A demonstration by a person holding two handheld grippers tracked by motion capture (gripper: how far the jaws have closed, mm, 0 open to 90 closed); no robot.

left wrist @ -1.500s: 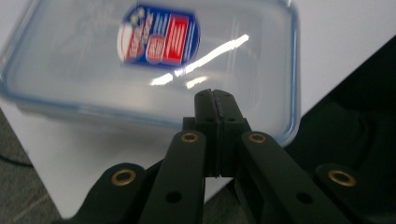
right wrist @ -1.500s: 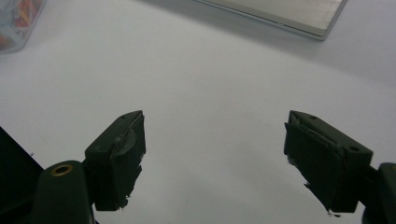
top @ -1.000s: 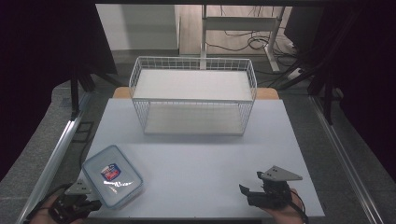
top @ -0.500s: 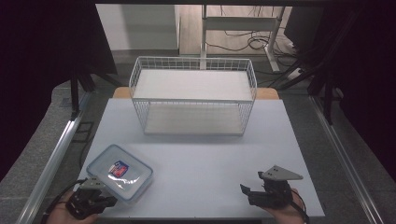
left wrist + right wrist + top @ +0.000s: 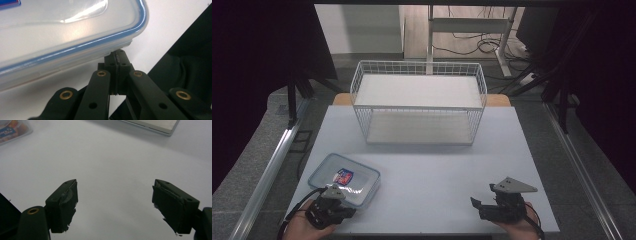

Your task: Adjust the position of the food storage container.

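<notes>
One box (image 5: 344, 179), clear with a blue-rimmed lid and a label, lies flat near the tabletop's (image 5: 427, 165) front left corner. Left gripper (image 5: 332, 206) sits at the front edge, touching the box's near side; in the left gripper view its jaws are pressed together, tips right at the lid's (image 5: 75, 37) rim, nothing visibly between them. Right gripper (image 5: 492, 206) rests near the front right corner, well apart from the box, jaws wide apart and empty. One wire basket (image 5: 419, 102) stands at the back edge. Two grippers, one per hand.
</notes>
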